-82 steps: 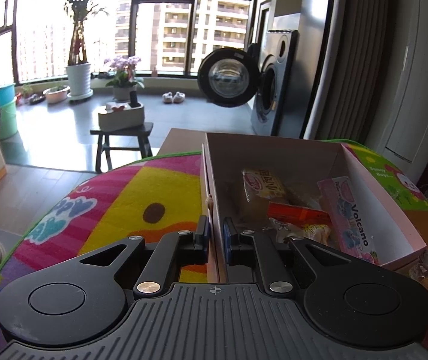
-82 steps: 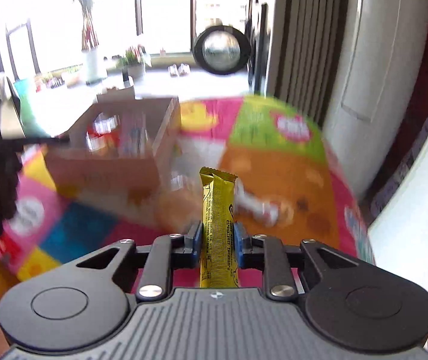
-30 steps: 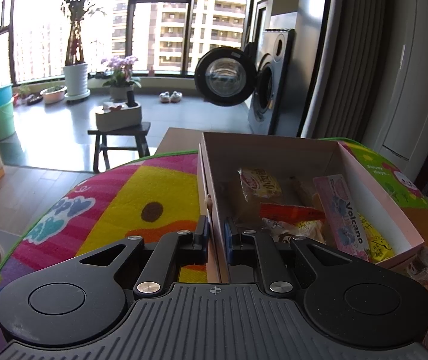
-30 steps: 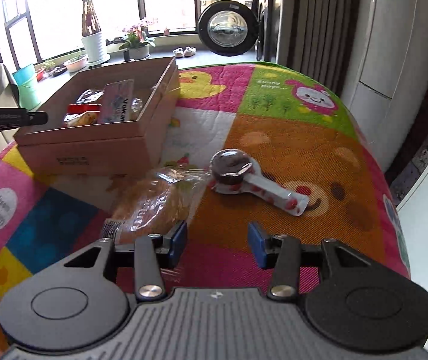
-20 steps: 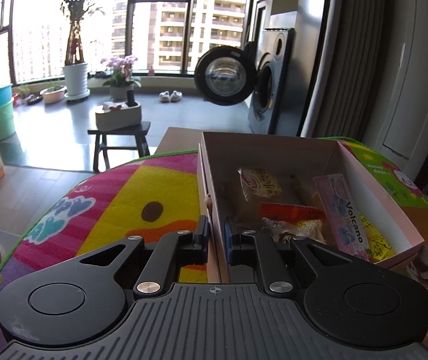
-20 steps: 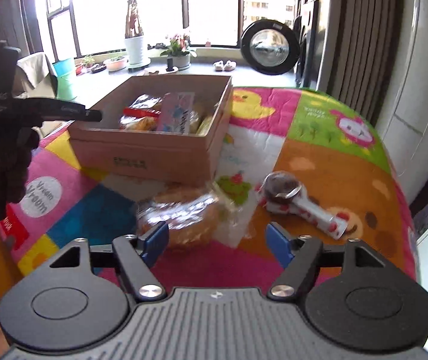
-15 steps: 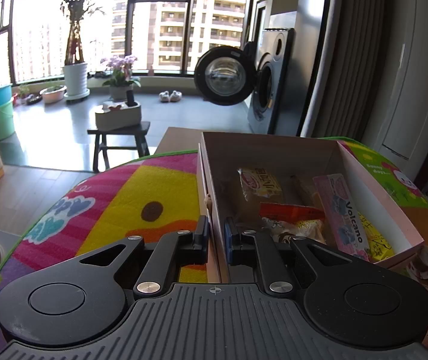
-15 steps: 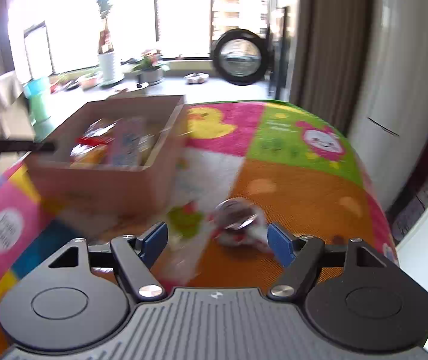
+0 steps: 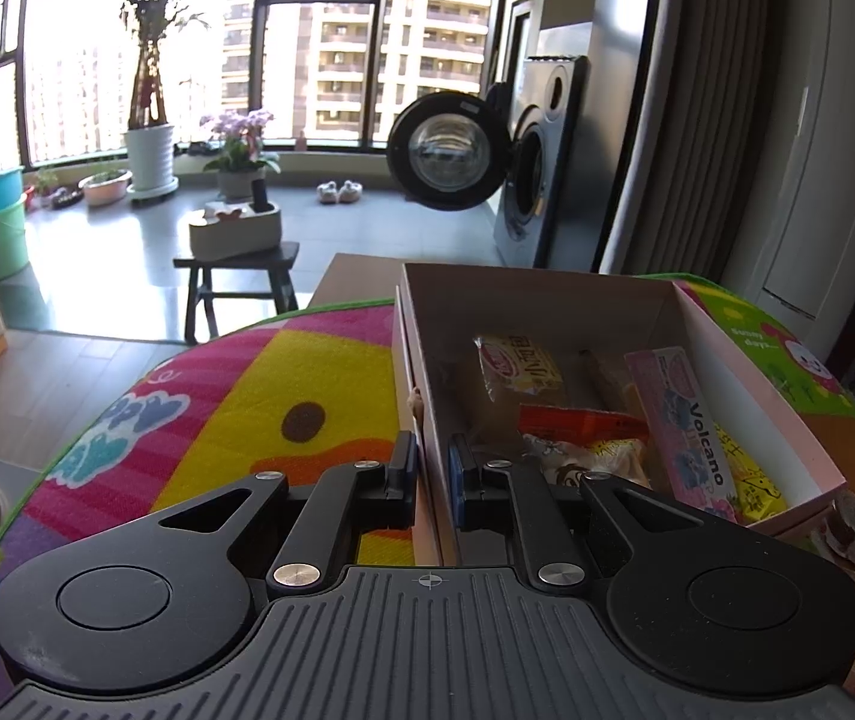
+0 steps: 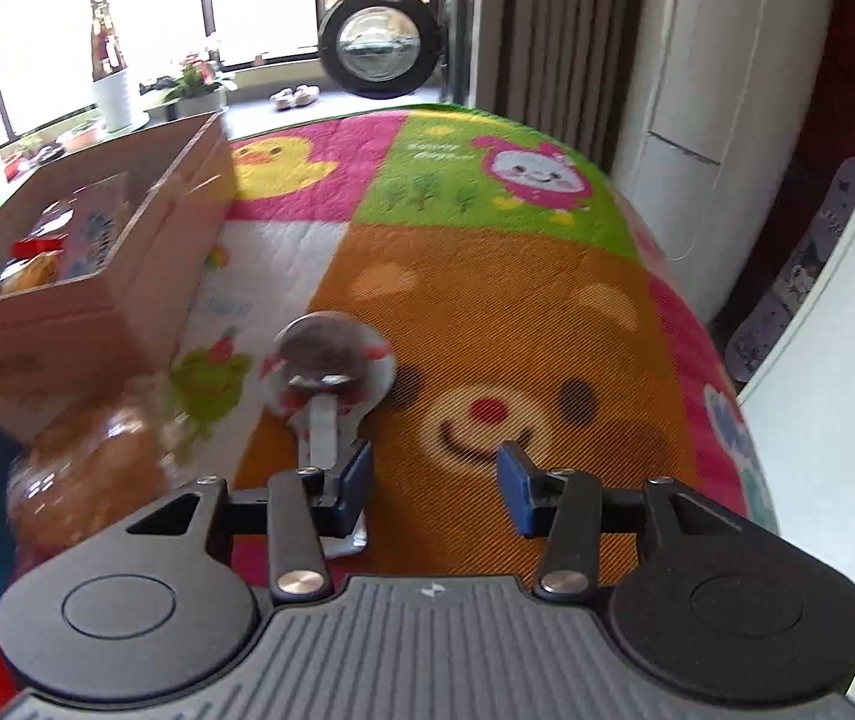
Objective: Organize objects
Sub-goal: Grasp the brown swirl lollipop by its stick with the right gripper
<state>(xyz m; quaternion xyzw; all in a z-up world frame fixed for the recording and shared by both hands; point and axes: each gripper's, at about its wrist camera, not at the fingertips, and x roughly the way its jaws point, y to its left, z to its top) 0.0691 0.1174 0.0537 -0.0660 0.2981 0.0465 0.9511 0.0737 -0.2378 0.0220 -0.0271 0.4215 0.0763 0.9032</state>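
Observation:
My left gripper (image 9: 432, 474) is shut on the near-left wall of the cardboard box (image 9: 421, 372), one finger inside and one outside. In the box lie several snack packets, among them a pink Volcano pack (image 9: 682, 420) and a yellow bar (image 9: 748, 477). My right gripper (image 10: 433, 474) is open just above the mat, empty. A wrapped chocolate lollipop (image 10: 328, 360) lies on the mat, its stick running under the left finger (image 10: 352, 474). A clear bag of bread (image 10: 88, 462) lies left of it. The box (image 10: 85, 300) stands at the far left in the right wrist view.
A colourful cartoon play mat (image 10: 517, 324) covers the round table. A white cabinet (image 10: 721, 90) and a skateboard (image 10: 799, 276) stand to the right. Beyond the table are a washing machine (image 9: 523, 180), a dark stool (image 9: 235, 276) and potted plants (image 9: 148, 150).
The yellow bar went from my right gripper into the box; that gripper opened, swung right and dropped low behind the lollipop. My left gripper has kept its hold on the box wall.

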